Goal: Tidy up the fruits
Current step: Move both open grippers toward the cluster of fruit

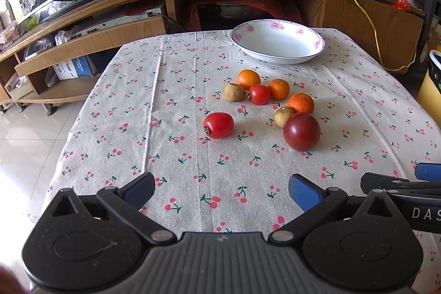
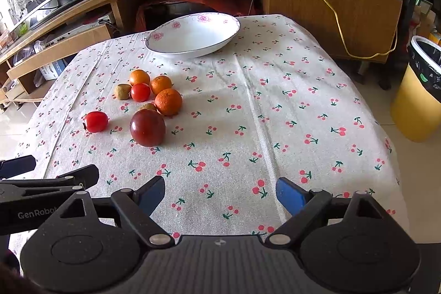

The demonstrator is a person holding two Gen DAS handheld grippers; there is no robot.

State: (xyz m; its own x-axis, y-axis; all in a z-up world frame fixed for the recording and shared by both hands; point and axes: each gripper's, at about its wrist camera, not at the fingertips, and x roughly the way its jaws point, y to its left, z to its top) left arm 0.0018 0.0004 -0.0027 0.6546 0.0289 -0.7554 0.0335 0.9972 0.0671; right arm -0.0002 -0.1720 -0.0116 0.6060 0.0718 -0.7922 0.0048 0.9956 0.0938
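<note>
We hold left claw [image 1: 222,190] open, empty | right claw [image 2: 220,193] open, empty | white floral-rimmed ceramic bowl [image 1: 278,42] empty behind loose fruit cluster [image 1: 264,101] on cherry-print worktop [image 1: 193,170]

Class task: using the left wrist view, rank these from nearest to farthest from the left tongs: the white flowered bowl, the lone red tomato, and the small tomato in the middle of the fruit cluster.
1. Lone red tomato, by itself left of the cluster.
2. Small tomato, mid-cluster among the oranges.
3. White flowered bowl, at the table's far edge.
The left tongs are open, holding nothing.
</note>
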